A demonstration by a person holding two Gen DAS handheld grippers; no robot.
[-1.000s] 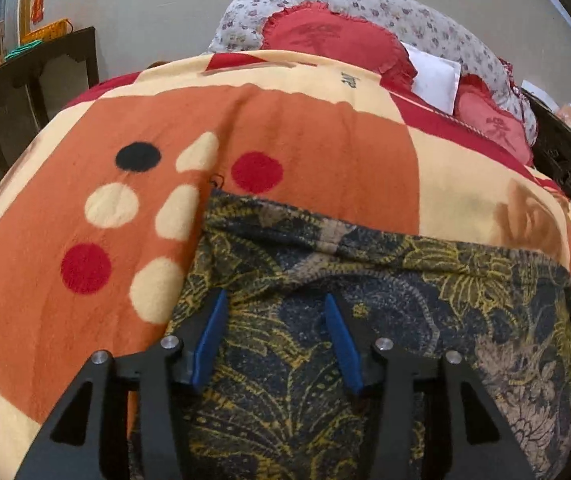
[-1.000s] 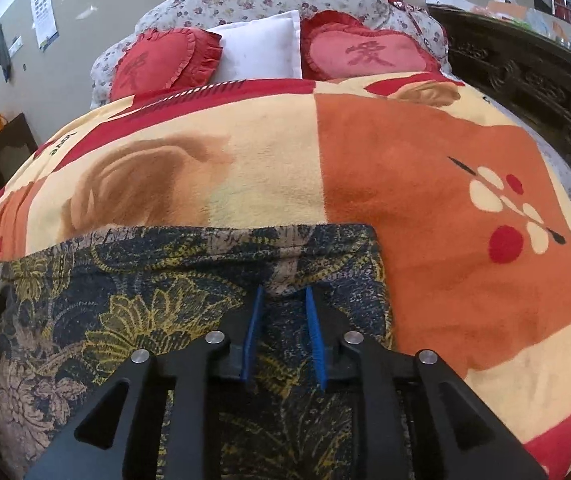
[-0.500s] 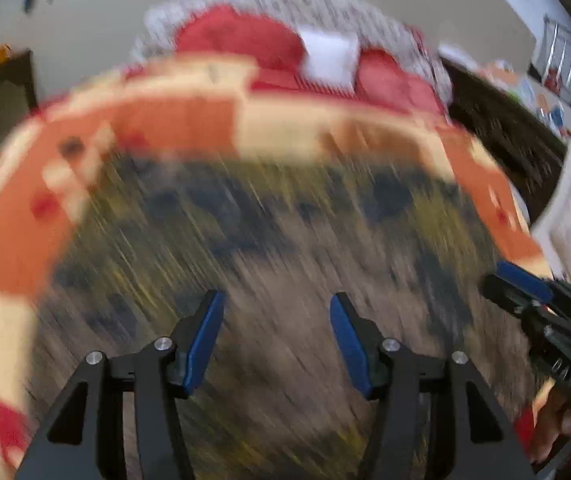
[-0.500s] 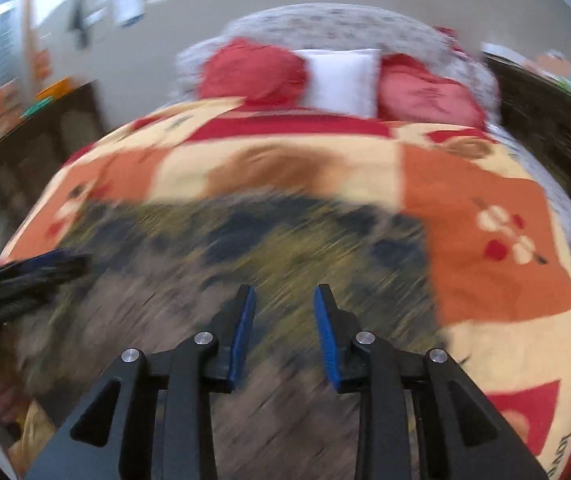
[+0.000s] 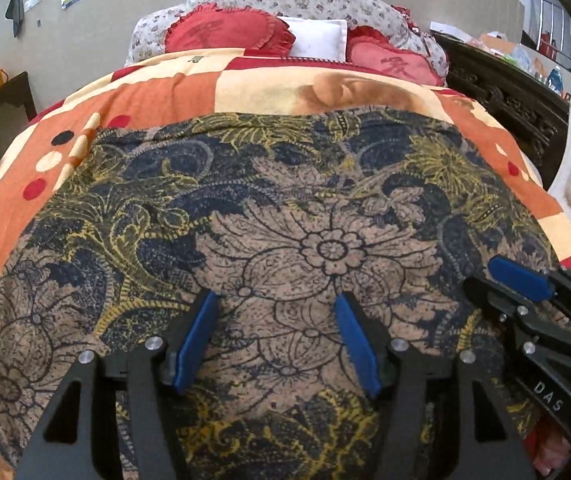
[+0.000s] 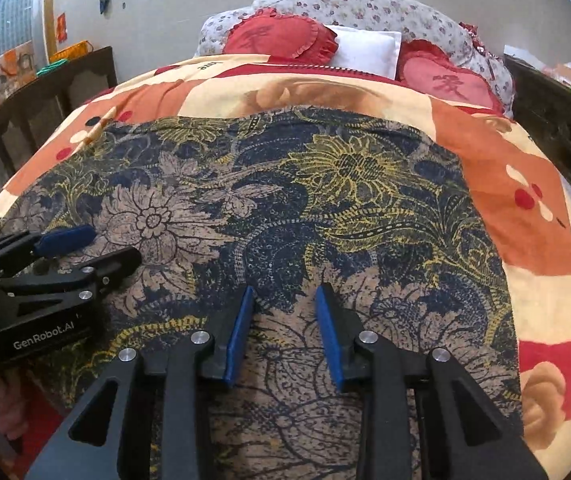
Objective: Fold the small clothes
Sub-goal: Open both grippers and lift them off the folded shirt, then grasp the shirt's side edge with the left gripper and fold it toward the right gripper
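On a bed spread with an orange-and-cream blanket (image 5: 157,92), I am holding two claws over a dark floral garment (image 5: 285,208) that is lying flat across the blanket's near half, its far edge running straight below the pillows. At the far left of the right wrist view, my left claw (image 6: 89,246) is reaching in over the cloth's left part; in its own view the left claw (image 5: 277,320) is standing wide apart, blue pads (image 5: 195,340) pinching nothing, with the big pale flower of the print showing between them. Further right, my right claw (image 6: 285,322) is hovering over the garment's middle, its jaws parted more narrowly and likewise holding nothing; whether either claw is touching the fabric I cannot tell. At the far right of the left wrist view, that right claw (image 5: 513,280) is pointing inward over the cloth's right edge. Behind, red heart cushions (image 5: 225,34) are flanking a white pillow (image 5: 317,38).
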